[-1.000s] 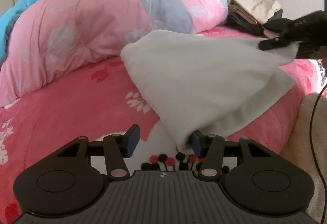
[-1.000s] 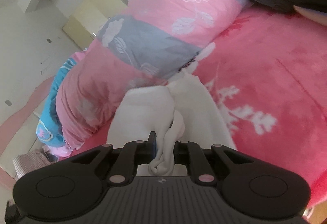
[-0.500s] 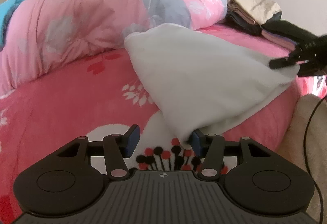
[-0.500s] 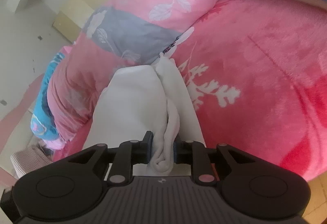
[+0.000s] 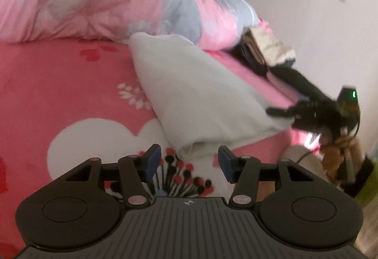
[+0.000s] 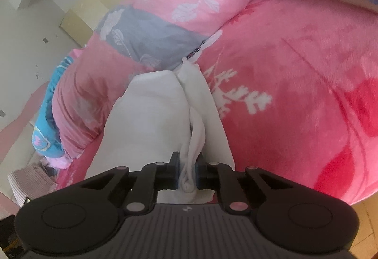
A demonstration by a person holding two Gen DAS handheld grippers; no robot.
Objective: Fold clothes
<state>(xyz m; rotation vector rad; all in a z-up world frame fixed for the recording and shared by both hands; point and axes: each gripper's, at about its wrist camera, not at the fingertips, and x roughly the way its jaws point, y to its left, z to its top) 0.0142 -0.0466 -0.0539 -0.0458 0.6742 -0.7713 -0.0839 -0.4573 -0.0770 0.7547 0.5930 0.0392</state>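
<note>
Left wrist view: the left tongs [image 5: 189, 163] hover level with jaws apart, empty, the white garment [image 5: 203, 98] lying on the pink bed [image 5: 59, 93] at twelve o'clock. The right tongs [image 6: 187, 171] point forward, clamped on the garment's bunched edge.

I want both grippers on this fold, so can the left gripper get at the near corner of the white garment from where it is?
Probably yes. The left gripper is open, and the white garment lies just ahead of its fingertips on the pink blanket, with nothing between them.
</note>
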